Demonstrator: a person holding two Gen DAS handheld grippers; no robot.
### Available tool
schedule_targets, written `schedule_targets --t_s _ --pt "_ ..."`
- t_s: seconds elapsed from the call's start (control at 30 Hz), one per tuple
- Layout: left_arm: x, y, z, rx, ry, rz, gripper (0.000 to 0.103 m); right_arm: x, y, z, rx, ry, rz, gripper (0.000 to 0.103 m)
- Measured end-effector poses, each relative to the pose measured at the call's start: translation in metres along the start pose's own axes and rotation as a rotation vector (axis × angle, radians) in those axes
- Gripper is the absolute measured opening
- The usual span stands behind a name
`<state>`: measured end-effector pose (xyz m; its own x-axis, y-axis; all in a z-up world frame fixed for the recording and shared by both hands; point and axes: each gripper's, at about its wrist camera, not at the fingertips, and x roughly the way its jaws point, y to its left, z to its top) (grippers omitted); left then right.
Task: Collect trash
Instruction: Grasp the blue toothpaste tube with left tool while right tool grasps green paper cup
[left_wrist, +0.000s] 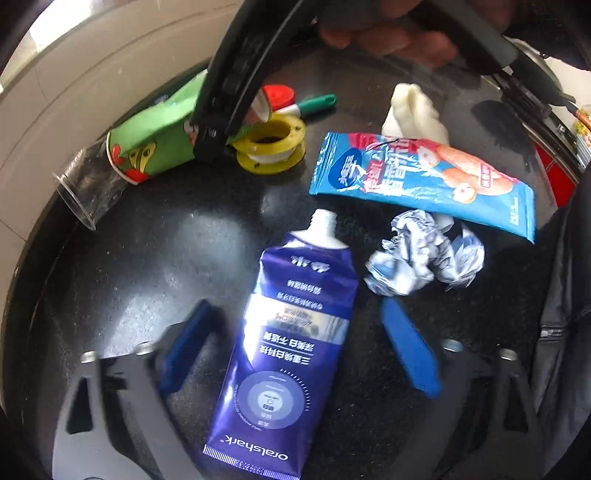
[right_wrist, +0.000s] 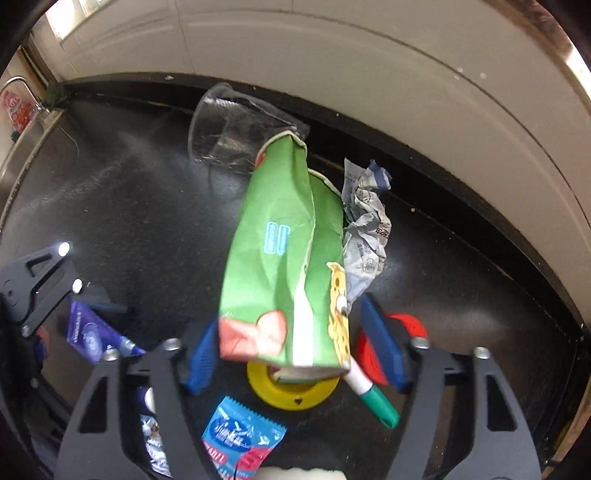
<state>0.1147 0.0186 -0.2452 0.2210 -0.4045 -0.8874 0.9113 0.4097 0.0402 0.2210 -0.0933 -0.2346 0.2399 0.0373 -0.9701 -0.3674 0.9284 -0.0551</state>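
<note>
While the left gripper (left_wrist: 295, 343) is held spread over the purple toothpaste tube (left_wrist: 280, 350) on the black countertop (left_wrist: 140, 258), the crushed green paper cup (right_wrist: 284, 266) is bracketed by the right gripper (right_wrist: 291, 350); whether it is pinched cannot be told. A clear plastic cup (right_wrist: 229, 125) lies at the counter's back edge.

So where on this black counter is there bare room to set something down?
Bare counter lies left of the toothpaste tube, below the clear plastic cup. It is crowded from the green paper cup and yellow spool across to the blue wrapper and crumpled foil.
</note>
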Motion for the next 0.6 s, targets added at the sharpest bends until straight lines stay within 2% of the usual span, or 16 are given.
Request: schedule_targets --t_s 0.03,0.07,0.17,0.3,0.47,0.6 --pt "-0.003 -0.001 0.001 -0.011 -0.007 0.008 0.058 0.0 0.0 0.0 0.0 -0.002 -0.004 0.053" --pt "-0.003 -0.002 0.002 -0.027 0.008 0.016 0.056 0.001 -0.001 0.001 -0.001 -0.005 -0.004 0.052" --pt "-0.003 -0.007 0.004 -0.056 0.044 0.04 0.053 -0.004 -0.001 0.0 0.004 -0.024 -0.01 0.051" --pt "-0.011 -0.003 0.007 -0.19 0.061 0.066 0.051 -0.031 0.001 -0.007 0.033 -0.077 0.0 0.051" --pt "-0.047 0.004 0.006 -0.397 0.01 0.133 0.051 -0.075 0.005 -0.024 0.065 -0.155 0.016 0.051" --pt "-0.082 0.008 0.003 -0.607 -0.041 0.196 0.051 -0.111 0.01 -0.042 0.088 -0.207 0.037 0.051"
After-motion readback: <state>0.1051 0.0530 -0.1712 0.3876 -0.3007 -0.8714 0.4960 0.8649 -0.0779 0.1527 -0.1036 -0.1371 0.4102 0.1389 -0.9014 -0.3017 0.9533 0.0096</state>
